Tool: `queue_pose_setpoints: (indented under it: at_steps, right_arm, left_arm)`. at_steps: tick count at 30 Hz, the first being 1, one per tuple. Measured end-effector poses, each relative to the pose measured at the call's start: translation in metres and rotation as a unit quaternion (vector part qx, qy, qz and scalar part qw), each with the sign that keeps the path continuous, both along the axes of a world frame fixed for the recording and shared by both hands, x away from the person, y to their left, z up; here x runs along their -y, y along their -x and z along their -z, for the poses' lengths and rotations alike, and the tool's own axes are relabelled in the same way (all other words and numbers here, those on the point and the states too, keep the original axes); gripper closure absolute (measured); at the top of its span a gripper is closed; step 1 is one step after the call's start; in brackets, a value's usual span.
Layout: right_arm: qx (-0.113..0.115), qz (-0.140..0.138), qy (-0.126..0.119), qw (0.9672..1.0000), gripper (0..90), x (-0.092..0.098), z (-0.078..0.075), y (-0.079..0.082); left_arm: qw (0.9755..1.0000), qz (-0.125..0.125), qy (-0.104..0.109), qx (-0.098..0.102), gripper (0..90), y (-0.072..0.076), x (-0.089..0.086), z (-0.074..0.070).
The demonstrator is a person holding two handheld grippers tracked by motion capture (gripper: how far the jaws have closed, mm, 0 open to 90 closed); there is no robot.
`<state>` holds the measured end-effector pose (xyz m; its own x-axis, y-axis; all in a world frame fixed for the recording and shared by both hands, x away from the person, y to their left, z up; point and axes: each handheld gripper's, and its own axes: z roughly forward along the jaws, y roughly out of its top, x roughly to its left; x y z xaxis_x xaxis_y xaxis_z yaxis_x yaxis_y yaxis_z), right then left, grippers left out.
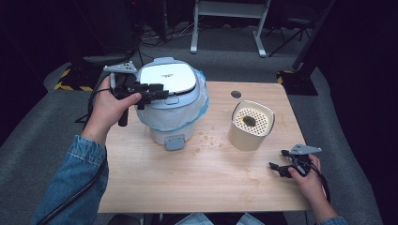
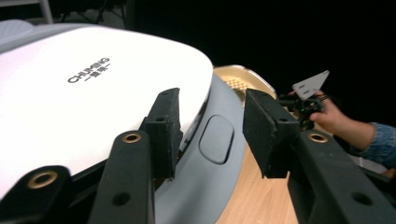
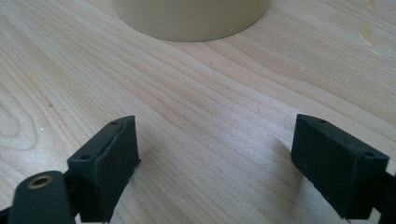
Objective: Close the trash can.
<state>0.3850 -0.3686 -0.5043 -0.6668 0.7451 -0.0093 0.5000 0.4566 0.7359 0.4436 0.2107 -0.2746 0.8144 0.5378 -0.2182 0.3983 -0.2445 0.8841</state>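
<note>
— Bin (image 1: 171, 101), the pale blue one with the white lid (image 1: 168, 77) and a plastic liner (image 1: 201, 105) bulging from under it: we have it standing on the far left part of the table (image 1: 197, 180). Where is our left gripper (image 1: 159, 92)?

— Right at the bin's top, held level across the front edge of the lid. In the left gripper view (image 2: 210, 128) one pad lies over the white lid and the other hangs off its rim, above the oval button (image 2: 215, 139). Our jaws stand apart there; we cannot see them pressing on anything.

— And the right gripper (image 1: 278, 164)?

— Well to the right of the bin, resting low at the table's near right edge. Its jaws are spread wide in the right gripper view (image 3: 215, 168), bare wood between them.

— What stands between?

— A beige canister (image 1: 251, 124) with a perforated top, to the right of the bin, with small crumbs (image 1: 209, 140) scattered between the two.
</note>
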Motion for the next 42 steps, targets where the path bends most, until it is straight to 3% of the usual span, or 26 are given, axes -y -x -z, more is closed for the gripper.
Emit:
queue_pose_setpoints:
  at_steps: [3, 7, 11, 14, 17, 22, 23, 24, 28, 29, 30, 31, 32, 34, 36, 39, 42]
  right_arm:
    - [0.000, 0.000, 0.000, 1.0000, 15.0, 0.000, 0.000, 0.000]
    - [0.000, 0.000, 0.000, 1.0000, 15.1, 0.000, 0.000, 0.000]
    - [0.000, 0.000, 0.000, 1.0000, 15.1, 0.000, 0.000, 0.000]
    - [0.000, 0.000, 0.000, 1.0000, 15.0, 0.000, 0.000, 0.000]
    - [0.000, 0.000, 0.000, 1.0000, 15.0, 0.000, 0.000, 0.000]
    - [0.000, 0.000, 0.000, 1.0000, 15.0, 0.000, 0.000, 0.000]
    - [0.000, 0.000, 0.000, 1.0000, 15.0, 0.000, 0.000, 0.000]
    - [0.000, 0.000, 0.000, 1.0000, 15.0, 0.000, 0.000, 0.000]
    - [0.000, 0.000, 0.000, 1.0000, 15.0, 0.000, 0.000, 0.000]
    - [0.000, 0.000, 0.000, 1.0000, 15.0, 0.000, 0.000, 0.000]
    - [0.000, 0.000, 0.000, 1.0000, 15.0, 0.000, 0.000, 0.000]
    - [0.000, 0.000, 0.000, 1.0000, 15.0, 0.000, 0.000, 0.000]
    - [0.000, 0.000, 0.000, 1.0000, 15.0, 0.000, 0.000, 0.000]
    - [0.000, 0.000, 0.000, 1.0000, 15.0, 0.000, 0.000, 0.000]
    - [0.000, 0.000, 0.000, 1.0000, 15.0, 0.000, 0.000, 0.000]
    - [0.000, 0.000, 0.000, 1.0000, 15.0, 0.000, 0.000, 0.000]
    - [0.000, 0.000, 0.001, 1.0000, 15.0, 0.000, 0.000, 0.000]
  left_arm:
    - [0.9998, -0.010, -0.017, 0.006, 59.9, -0.001, 0.005, 0.003]
    - [0.9977, -0.030, -0.040, 0.046, 63.8, -0.002, 0.011, 0.005]
    - [0.9971, -0.037, -0.035, 0.057, 72.9, -0.005, 0.013, 0.008]
    - [0.9962, -0.041, -0.039, 0.067, 84.6, -0.007, 0.011, 0.009]
    - [0.9963, -0.041, -0.041, 0.064, 89.9, -0.007, 0.011, 0.009]
    - [0.9944, -0.039, -0.068, 0.072, 90.0, -0.001, 0.019, 0.006]
    - [0.9937, -0.038, -0.082, 0.066, 90.0, -0.001, 0.020, 0.007]
    - [0.9948, -0.041, -0.072, 0.060, 90.0, -0.002, 0.021, 0.008]
    - [0.9951, -0.050, -0.064, 0.056, 90.0, -0.003, 0.022, 0.008]
    - [0.9962, -0.049, -0.054, 0.047, 88.8, -0.002, 0.022, 0.008]
    - [0.9963, -0.054, -0.050, 0.046, 72.0, -0.001, 0.022, 0.007]
    - [0.9962, -0.061, -0.047, 0.040, 62.5, 0.002, 0.023, 0.006]
    - [0.9958, -0.061, -0.049, 0.047, 52.1, 0.005, 0.022, 0.005]
    - [0.9950, -0.054, -0.053, 0.065, 43.3, 0.015, 0.020, 0.004]
    - [0.9946, -0.043, -0.067, 0.066, 41.8, 0.028, 0.022, 0.004]
    - [0.9917, -0.039, -0.098, 0.073, 38.7, 0.048, 0.025, 0.006]
    - [0.9911, -0.037, -0.101, 0.078, 37.9, 0.064, 0.025, 0.009]
